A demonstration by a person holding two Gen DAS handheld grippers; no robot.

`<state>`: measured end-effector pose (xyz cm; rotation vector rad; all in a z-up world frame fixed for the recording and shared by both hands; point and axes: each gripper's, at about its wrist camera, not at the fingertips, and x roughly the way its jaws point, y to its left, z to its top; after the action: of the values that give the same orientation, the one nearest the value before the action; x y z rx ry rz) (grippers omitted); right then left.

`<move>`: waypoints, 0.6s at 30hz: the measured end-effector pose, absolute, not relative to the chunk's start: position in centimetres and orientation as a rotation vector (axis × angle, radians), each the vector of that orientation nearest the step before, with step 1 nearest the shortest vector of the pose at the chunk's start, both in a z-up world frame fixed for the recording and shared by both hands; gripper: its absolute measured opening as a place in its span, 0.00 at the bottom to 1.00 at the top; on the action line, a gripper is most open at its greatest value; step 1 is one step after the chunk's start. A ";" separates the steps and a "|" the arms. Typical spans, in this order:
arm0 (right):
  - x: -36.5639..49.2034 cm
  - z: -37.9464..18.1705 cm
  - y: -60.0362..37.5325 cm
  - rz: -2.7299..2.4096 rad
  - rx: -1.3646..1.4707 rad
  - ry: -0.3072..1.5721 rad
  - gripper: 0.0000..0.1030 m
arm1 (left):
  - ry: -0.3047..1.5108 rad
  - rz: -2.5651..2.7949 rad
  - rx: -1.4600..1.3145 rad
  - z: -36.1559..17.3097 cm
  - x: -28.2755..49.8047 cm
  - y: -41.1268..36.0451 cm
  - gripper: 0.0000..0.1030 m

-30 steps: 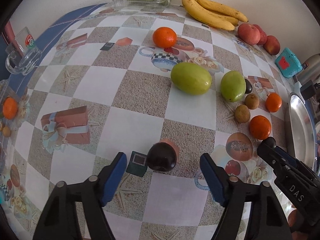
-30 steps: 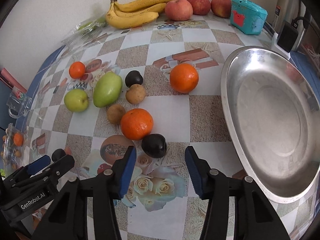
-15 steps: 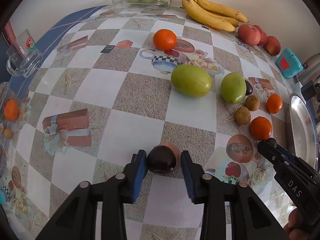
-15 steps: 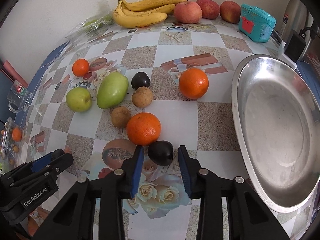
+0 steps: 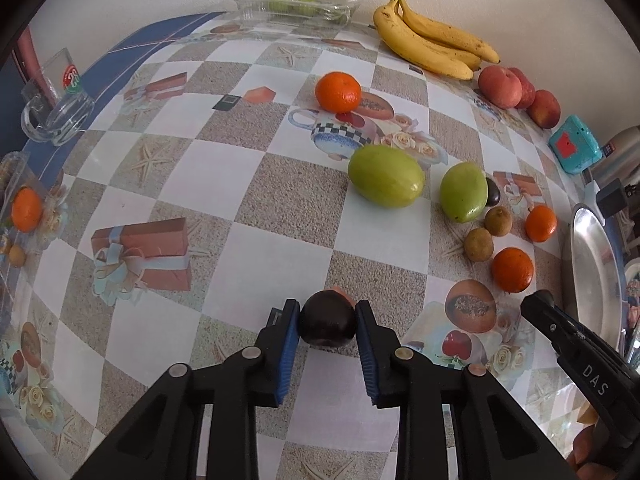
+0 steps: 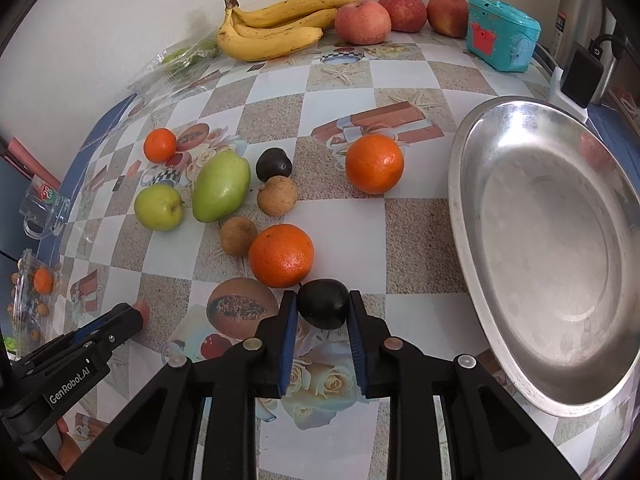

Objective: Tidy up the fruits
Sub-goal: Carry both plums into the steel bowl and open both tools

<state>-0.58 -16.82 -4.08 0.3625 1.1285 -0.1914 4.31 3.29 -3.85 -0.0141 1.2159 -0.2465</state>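
My left gripper (image 5: pixel 327 326) is shut on a dark plum (image 5: pixel 328 325) that rests on the patterned tablecloth. My right gripper (image 6: pixel 323 310) is shut on another dark plum (image 6: pixel 323 309), right beside an orange (image 6: pixel 281 255). A third dark plum (image 6: pixel 274 164) lies further back, next to two brown fruits (image 6: pixel 277 195). A green mango (image 6: pixel 221 185), a green apple (image 6: pixel 159 207), another orange (image 6: pixel 374 163) and a small tangerine (image 6: pixel 160 145) lie nearby. An empty steel tray (image 6: pixel 472 216) stands to the right.
Bananas (image 6: pixel 276 24) and red apples (image 6: pixel 362 22) line the back wall beside a teal box (image 6: pixel 502 38). A glass mug (image 5: pixel 56 118) stands at the left edge, with packaged fruit (image 5: pixel 26 210) below it. A clear pack of green fruit (image 5: pixel 296 4) lies at the back.
Both grippers have closed from wide open onto their plums. Each moved slightly forward as it closed.
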 end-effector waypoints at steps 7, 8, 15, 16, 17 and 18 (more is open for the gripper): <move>-1.5 -1.3 -17.4 -0.197 0.406 1.072 0.24 | 1.182 -0.228 -0.055 -1.3 5.3 2.9 0.29; -1.5 -0.7 -17.5 -0.202 0.408 1.057 0.24 | 1.176 -0.228 -0.059 -0.8 5.6 2.7 0.29; -0.5 2.9 -18.4 -0.230 0.395 0.982 0.25 | 1.129 -0.252 -0.116 1.9 8.0 -0.2 0.29; -0.3 3.2 -18.6 -0.233 0.400 0.972 0.25 | 1.124 -0.255 -0.125 2.1 8.3 -0.7 0.29; 0.0 3.4 -18.8 -0.239 0.405 0.966 0.24 | 1.121 -0.257 -0.133 2.4 8.7 -1.2 0.29; 0.2 3.5 -19.0 -0.246 0.406 0.964 0.24 | 1.118 -0.259 -0.137 2.5 9.0 -1.8 0.29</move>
<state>0.25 -18.97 3.51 0.4065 0.9638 -0.2457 9.00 -1.84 2.53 -0.1370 1.1176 -0.2595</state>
